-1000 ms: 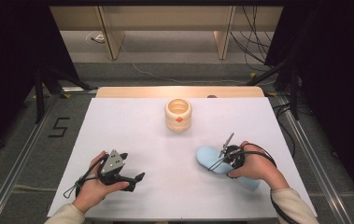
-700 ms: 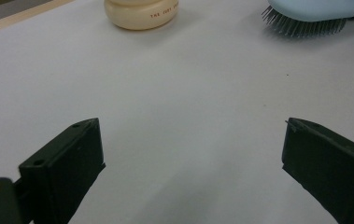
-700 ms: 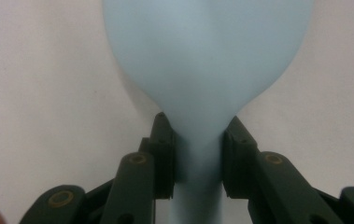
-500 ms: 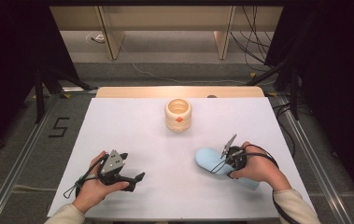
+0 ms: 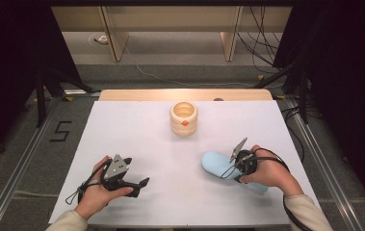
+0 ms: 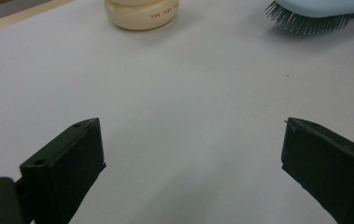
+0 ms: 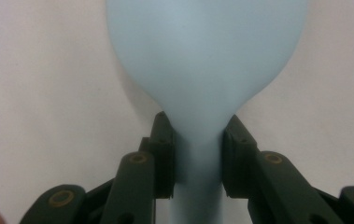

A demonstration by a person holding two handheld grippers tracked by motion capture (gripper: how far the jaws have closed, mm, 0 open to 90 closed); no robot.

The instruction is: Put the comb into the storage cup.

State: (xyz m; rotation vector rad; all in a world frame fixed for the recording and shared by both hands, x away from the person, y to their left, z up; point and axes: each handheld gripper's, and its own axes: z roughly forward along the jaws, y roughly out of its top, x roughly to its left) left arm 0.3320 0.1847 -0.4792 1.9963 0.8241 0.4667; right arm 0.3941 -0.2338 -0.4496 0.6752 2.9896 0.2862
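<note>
White and wide, the bench [image 5: 136, 139] carries just two things, with a person seated at its near edge holding a gripper in each hand. Towards the far middle stands a squat cream jar [image 5: 184, 118], upright, its mouth open to the ceiling. Nearer the person, on the right, a pale blue hairbrush [image 5: 215, 163] lies bristles down. Its broad oval head points towards the bench's middle and its handle runs back towards the near right corner, under the person's right hand.

The right gripper [image 5: 238, 168] sits directly on that long axis. In the right gripper view its black fingers [image 7: 164, 154] are clamped on the hairbrush's narrow neck [image 7: 198, 154], one on each side, just where the head tapers into the handle, so the head stretches straight ahead of them.

The left gripper [image 5: 141, 183] rests low near the front left, well apart from both things. Its fingers [image 6: 67, 163] stand wide apart with nothing between them. From its own view the jar [image 6: 141, 13] lies ahead and the brush's bristles [image 6: 305, 21] ahead to the right.

The jar lies forward and left of the held brush, so my guess is any carry would sweep that way.
</note>
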